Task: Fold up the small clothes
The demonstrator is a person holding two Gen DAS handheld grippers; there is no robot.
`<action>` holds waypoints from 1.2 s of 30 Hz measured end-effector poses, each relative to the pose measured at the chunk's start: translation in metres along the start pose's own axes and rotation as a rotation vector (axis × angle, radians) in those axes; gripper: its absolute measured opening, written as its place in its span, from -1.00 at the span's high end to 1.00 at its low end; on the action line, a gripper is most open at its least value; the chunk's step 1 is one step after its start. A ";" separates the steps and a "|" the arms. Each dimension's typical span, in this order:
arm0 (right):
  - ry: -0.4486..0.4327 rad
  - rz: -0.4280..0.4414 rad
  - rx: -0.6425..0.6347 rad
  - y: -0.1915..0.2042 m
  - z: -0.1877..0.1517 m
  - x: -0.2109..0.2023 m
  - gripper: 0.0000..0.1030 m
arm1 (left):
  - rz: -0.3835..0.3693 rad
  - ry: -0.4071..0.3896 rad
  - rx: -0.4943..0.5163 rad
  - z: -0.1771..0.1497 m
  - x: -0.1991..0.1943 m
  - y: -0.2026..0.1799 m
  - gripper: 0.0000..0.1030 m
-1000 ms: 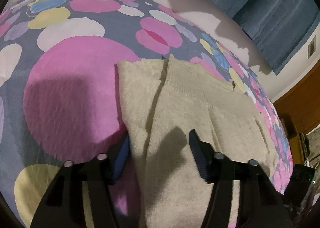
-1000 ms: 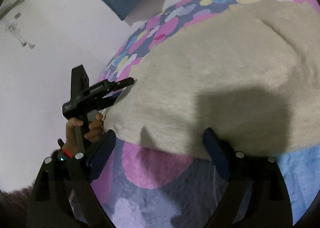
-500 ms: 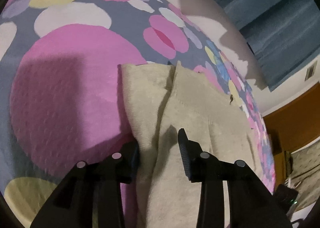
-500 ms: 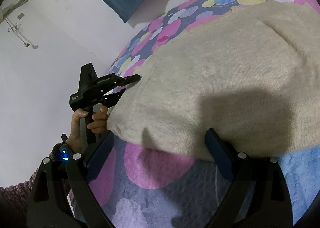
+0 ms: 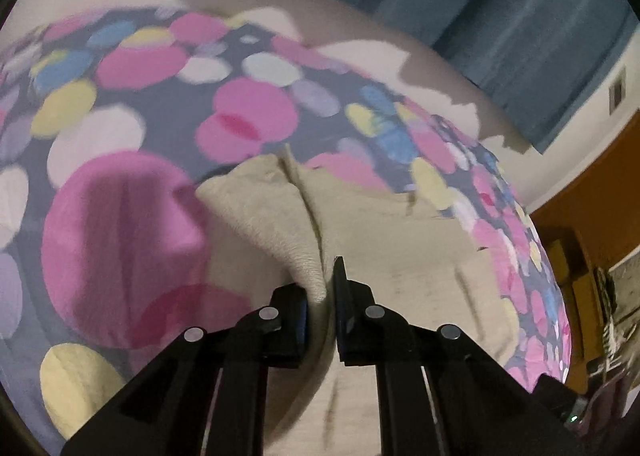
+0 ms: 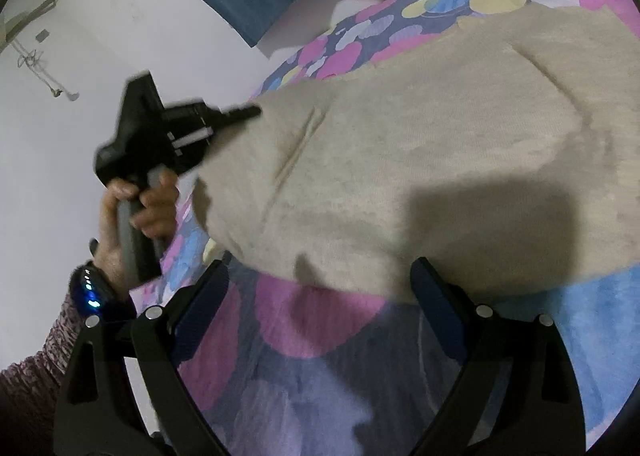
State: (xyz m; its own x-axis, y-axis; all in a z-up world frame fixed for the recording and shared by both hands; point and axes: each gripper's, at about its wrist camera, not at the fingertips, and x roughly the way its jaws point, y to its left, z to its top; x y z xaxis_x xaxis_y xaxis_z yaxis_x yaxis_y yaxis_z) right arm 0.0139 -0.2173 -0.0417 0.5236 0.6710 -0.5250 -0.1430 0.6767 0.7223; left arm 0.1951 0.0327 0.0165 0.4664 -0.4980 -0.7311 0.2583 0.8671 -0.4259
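A beige knit garment (image 5: 380,252) lies spread on a bed with a colourful circle-pattern cover (image 5: 120,224). My left gripper (image 5: 322,296) is shut on a fold of the garment at its left edge and lifts it a little. In the right wrist view the garment (image 6: 420,144) fills the middle, and the left gripper (image 6: 240,114) shows pinching its far left edge. My right gripper (image 6: 320,280) is open, its fingers on either side of the garment's near hem, just above the bed cover (image 6: 320,336).
A blue curtain (image 5: 520,16) and a white wall stand behind the bed. Wooden furniture (image 5: 592,216) is at the right past the bed edge. The person's hand (image 6: 136,212) holds the left gripper at the bed's left side.
My left gripper has closed on the garment's left edge and raised it, bunching the cloth. My right gripper has stayed open at the near hem.
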 end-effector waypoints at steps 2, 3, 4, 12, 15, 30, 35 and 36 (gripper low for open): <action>-0.006 0.004 0.016 -0.004 0.002 -0.012 -0.79 | 0.000 -0.003 0.026 0.005 0.000 -0.024 0.80; -0.009 0.008 0.025 -0.006 0.002 -0.018 -0.79 | 0.002 -0.003 0.041 0.006 0.001 -0.035 0.80; -0.013 0.015 0.033 -0.009 0.003 -0.024 -0.79 | 0.003 0.000 0.057 0.007 0.005 -0.050 0.80; -0.088 0.002 0.059 -0.033 0.000 -0.082 -0.79 | 0.007 0.053 0.095 -0.015 0.066 -0.123 0.80; -0.101 -0.012 0.087 -0.046 -0.004 -0.094 -0.79 | 0.023 0.092 0.105 -0.031 0.095 -0.140 0.80; -0.123 0.006 0.207 -0.082 -0.005 -0.115 -0.79 | 0.022 0.102 0.138 -0.066 0.118 -0.182 0.51; -0.137 0.006 0.214 -0.085 -0.003 -0.122 -0.79 | -0.052 0.080 0.190 -0.070 0.087 -0.207 0.27; -0.140 0.010 0.221 -0.086 -0.002 -0.123 -0.79 | -0.060 0.069 0.200 -0.072 0.079 -0.210 0.13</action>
State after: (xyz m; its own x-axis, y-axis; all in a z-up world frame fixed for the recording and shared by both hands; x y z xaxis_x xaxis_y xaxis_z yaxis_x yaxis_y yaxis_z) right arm -0.0402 -0.3569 -0.0401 0.6364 0.6186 -0.4608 0.0299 0.5772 0.8161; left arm 0.1168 -0.1891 0.0101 0.3881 -0.5426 -0.7450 0.4499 0.8170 -0.3607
